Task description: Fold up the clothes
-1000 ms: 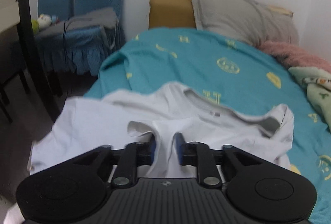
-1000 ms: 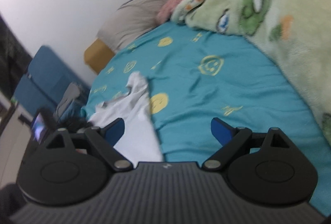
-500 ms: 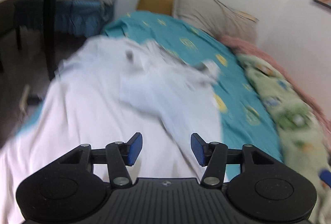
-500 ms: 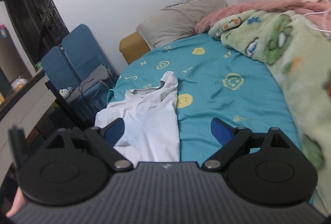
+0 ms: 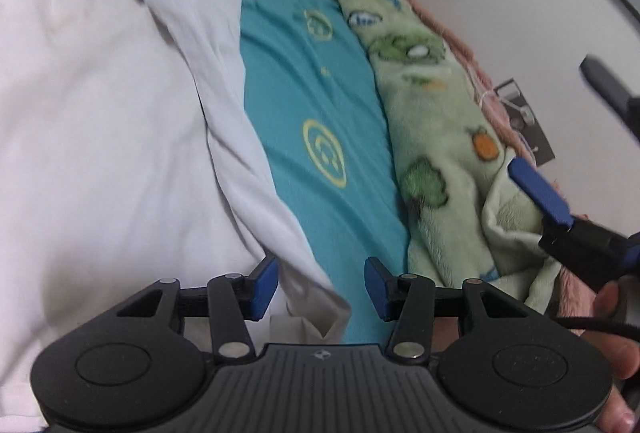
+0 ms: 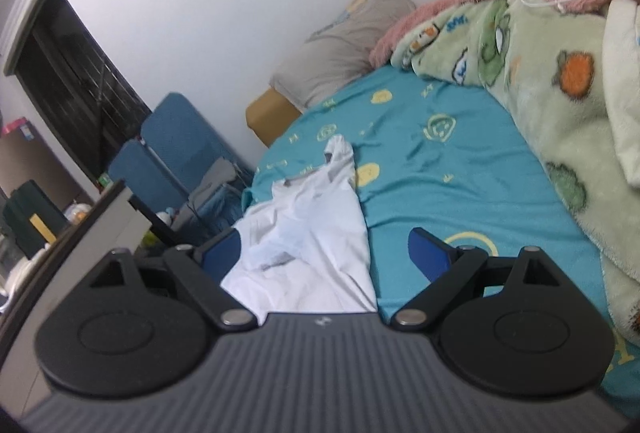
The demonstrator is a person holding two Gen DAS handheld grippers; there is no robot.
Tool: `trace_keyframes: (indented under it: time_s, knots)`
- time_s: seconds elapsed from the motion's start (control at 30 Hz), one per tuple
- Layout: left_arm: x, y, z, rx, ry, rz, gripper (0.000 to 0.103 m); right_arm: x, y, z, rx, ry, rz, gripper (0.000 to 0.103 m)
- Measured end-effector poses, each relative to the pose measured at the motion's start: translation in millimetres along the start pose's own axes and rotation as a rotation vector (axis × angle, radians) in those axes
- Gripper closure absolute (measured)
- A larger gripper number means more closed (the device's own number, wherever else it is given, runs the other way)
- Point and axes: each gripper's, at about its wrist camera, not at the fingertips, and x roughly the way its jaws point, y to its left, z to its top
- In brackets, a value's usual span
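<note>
A white T-shirt (image 5: 120,105) lies spread on a bed covered by a teal sheet (image 5: 304,101) printed with yellow emblems. In the left wrist view the shirt fills the left half of the frame, its folded edge running from top centre down to the bottom centre, where a corner of it lies between the blue pads of the left gripper (image 5: 320,283). Those jaws stand partly apart, have just been closing a little, and do not press on the cloth. A green fleece blanket (image 5: 432,121) with cartoon prints lies along the right side of the sheet, with a pink blanket (image 5: 448,37) behind it against the pale wall. At the right edge of this view the right gripper (image 5: 560,141) appears, one blue pad in sight, with a hand (image 5: 616,333) on its handle.

In the right wrist view the right gripper (image 6: 326,253) is wide open and holds nothing; the T-shirt (image 6: 316,229) shows between its jaws at lower centre, lying on the sheet (image 6: 432,169). A grey pillow (image 6: 340,45) rests at the head of the bed at upper centre, blue chairs (image 6: 172,149) stand at centre left, and a dark window (image 6: 68,81) is at far left.
</note>
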Motion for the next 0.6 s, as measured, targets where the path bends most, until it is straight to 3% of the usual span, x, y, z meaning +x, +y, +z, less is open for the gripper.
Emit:
trace_keyframes:
  time_s: [0.13, 0.17, 0.2, 0.23, 0.47, 0.6]
  knots:
    - [19.4, 11.8, -1.8, -0.037, 0.053, -0.016, 0.055, 2.3, -6.5, 0.0, 0.031, -0.003, 0.000, 0.011]
    - [20.3, 12.7, -0.2, -0.031, 0.058, -0.016, 0.069, 3.1, -8.5, 0.1, 0.042, -0.002, 0.000, 0.011]
    - [21.3, 13.7, 1.4, -0.024, 0.063, -0.016, 0.096, 4.3, -10.3, 0.3, 0.053, 0.002, 0.001, 0.011]
    - [21.4, 14.4, 3.0, -0.021, 0.065, -0.014, 0.100, 5.5, -11.8, 0.5, 0.062, 0.005, 0.001, 0.011]
    - [-41.9, 14.9, 20.5, -0.057, -0.006, -0.074, 0.100, 6.9, -18.3, 1.3, 0.091, 0.016, 0.011, 0.011]
    - [-75.9, 24.5, 20.3, -0.066, -0.042, -0.010, 0.100, 10.0, -26.2, 2.4, 0.139, 0.040, 0.027, 0.011]
